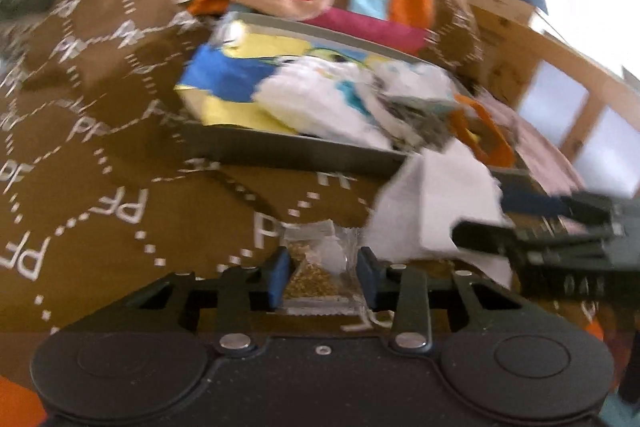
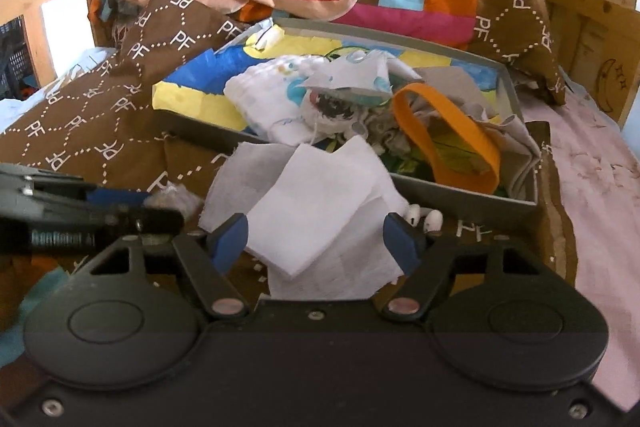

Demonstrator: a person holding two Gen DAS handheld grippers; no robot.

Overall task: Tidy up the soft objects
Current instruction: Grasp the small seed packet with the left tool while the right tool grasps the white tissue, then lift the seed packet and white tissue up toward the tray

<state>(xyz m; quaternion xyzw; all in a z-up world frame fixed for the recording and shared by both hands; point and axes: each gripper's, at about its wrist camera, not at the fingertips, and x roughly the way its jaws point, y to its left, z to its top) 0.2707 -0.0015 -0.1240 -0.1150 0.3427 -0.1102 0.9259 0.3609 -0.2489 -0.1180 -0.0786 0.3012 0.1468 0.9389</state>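
Here both grippers work just in front of the grey tray (image 2: 460, 195), which stands on the brown bedcover (image 2: 100, 115) and already holds crumpled cloths and an orange band (image 2: 472, 143). The step in hand seems to be the picking up of loose items lying before the tray. The right gripper (image 2: 316, 239) has its jaws apart around a folded white cloth (image 2: 320, 211); the blue pads do not seem to press it. The left gripper (image 1: 324, 279) has its jaws rather narrow around a small clear packet (image 1: 320, 267) with brownish grains, left of the white cloth; whether the pads pinch it, I cannot tell, because this view is blurred. Two white earbuds (image 2: 424, 217) lie beside the tray's near wall. Next, I think, each gripper must grip firmly, then lift over the near wall.
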